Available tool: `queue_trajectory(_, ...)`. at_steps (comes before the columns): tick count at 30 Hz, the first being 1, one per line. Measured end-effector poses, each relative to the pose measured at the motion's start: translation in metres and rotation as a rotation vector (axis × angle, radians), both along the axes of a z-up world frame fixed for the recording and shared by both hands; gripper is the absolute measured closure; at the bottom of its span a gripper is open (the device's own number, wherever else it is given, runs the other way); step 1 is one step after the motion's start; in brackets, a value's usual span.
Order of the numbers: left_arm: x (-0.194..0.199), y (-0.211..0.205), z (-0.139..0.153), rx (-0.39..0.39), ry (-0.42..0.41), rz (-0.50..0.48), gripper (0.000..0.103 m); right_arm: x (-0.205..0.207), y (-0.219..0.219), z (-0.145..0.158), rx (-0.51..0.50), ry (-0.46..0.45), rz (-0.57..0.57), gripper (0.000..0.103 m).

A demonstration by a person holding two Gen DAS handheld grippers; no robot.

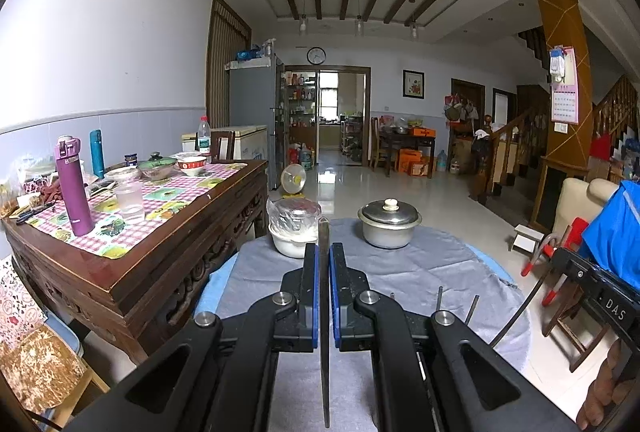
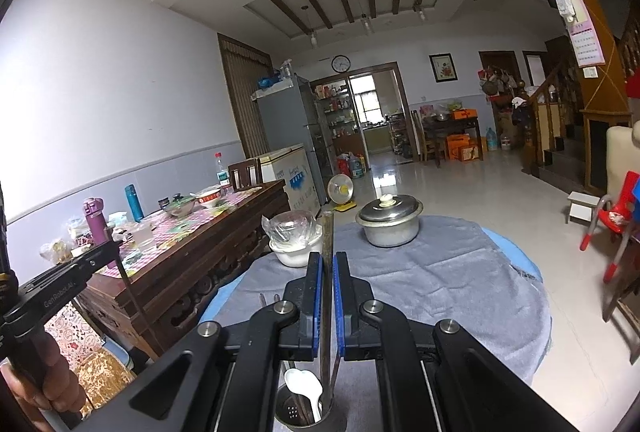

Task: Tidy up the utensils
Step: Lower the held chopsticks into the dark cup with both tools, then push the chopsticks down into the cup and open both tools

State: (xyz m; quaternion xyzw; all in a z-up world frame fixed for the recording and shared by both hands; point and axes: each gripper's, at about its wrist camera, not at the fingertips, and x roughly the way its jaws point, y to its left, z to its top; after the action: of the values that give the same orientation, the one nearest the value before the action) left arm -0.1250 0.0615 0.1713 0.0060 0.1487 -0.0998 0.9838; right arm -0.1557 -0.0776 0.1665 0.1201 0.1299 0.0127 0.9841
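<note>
My left gripper (image 1: 324, 252) is shut on a dark chopstick (image 1: 324, 312) that runs upright between the blue pads, above the grey cloth of the round table (image 1: 460, 272). My right gripper (image 2: 328, 260) is shut on another chopstick (image 2: 328, 244), whose lower end reaches into a metal utensil holder (image 2: 296, 412) below it. A white spoon (image 2: 304, 386) stands in that holder. Other chopstick tips (image 1: 440, 298) show just right of the left gripper. The right gripper also shows at the right edge of the left wrist view (image 1: 592, 280).
A lidded metal pot (image 1: 390, 224) and a white bowl with a plastic-covered dish (image 1: 292, 228) stand at the far side of the round table. A wooden table (image 1: 132, 216) with bottles and bowls stands to the left. A red chair (image 2: 616, 228) is on the right.
</note>
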Motion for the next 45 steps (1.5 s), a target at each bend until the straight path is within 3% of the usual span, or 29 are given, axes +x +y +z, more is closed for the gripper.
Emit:
queue_trajectory(11,-0.002,-0.005,0.011,-0.029,-0.028,-0.02,0.098,-0.002,0.002,0.003,-0.01,-0.018,0.001,0.097)
queue_trajectory(22,-0.003,-0.034,0.01,-0.089,-0.068,-0.072,0.098,-0.013,-0.013,0.0,0.046,-0.04,0.001,0.097)
queue_trajectory(45,0.001,-0.052,-0.005,-0.091,-0.081,-0.079,0.098,-0.001,-0.014,-0.012,0.1,-0.056,-0.02,0.097)
